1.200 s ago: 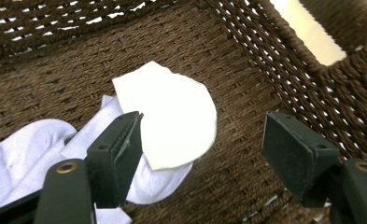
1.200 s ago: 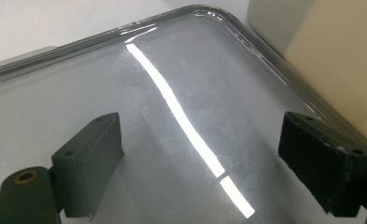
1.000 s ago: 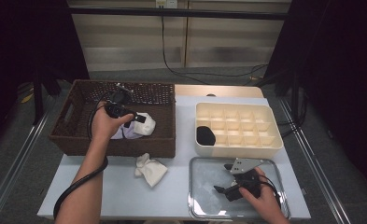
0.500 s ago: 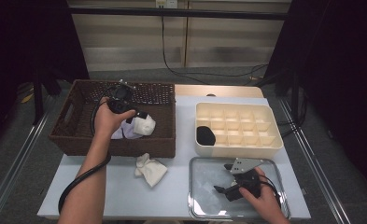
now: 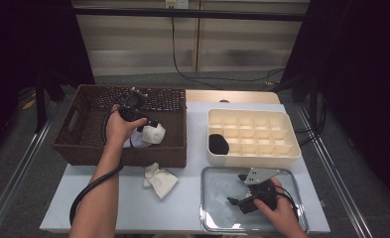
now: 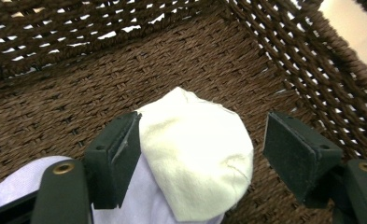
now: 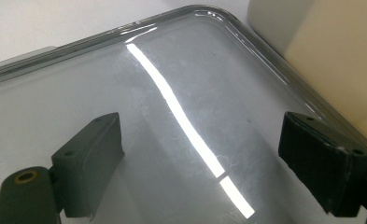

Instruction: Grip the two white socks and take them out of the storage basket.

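Left gripper jaws wide, cream sock between them, touching one pad; right gripper jaws wide over tray.

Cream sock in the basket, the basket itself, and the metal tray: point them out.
cream sock (image 6: 195,154), left gripper view, its rounded middle.
basket (image 5: 69,130), high view, left wall.
metal tray (image 5: 217,191), high view, bare floor.

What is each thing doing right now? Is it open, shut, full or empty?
Left hand-held gripper: open, jaws either side of the cream sock.
Right hand-held gripper: open, holding nothing.
Cream sock: bunched up, lying in the basket.
Basket: holds socks.
Metal tray: empty.
Divided box: one black thing inside.
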